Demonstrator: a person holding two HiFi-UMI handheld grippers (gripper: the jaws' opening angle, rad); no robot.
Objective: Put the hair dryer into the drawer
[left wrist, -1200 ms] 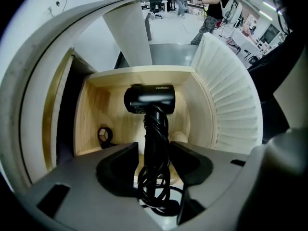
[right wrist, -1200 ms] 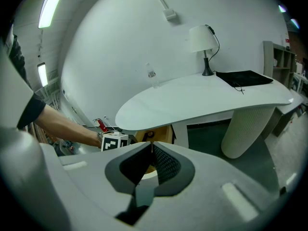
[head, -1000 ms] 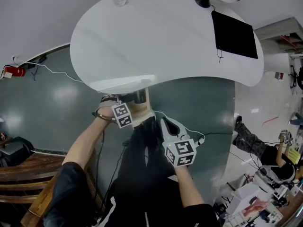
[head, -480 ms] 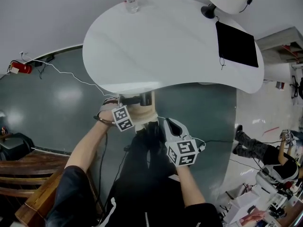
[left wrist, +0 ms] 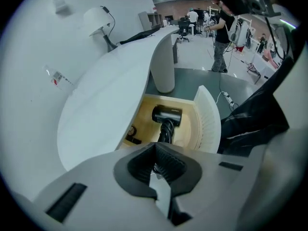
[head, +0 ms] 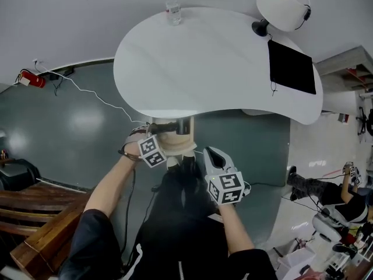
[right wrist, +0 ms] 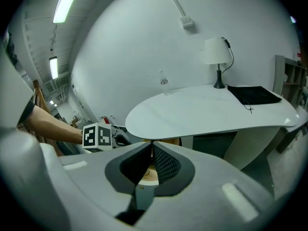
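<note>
A black hair dryer lies inside the open wooden drawer under the white table, its cord coiled beside it. From the head view it is a dark shape at the drawer's back. My left gripper hangs above the drawer, pointing steeply down, with its jaws shut and nothing between them. Its marker cube sits just left of the drawer. My right gripper is also shut and empty, held nearer my body and aimed at the table edge; its cube shows lower right.
The drawer's white ribbed front stands toward me. On the white table are a lamp, a black mat and a water bottle. A white cable crosses the grey floor. Other people are at the right.
Both grippers have drawn slightly up and back from the drawer. The hair dryer stays lying in the drawer.
</note>
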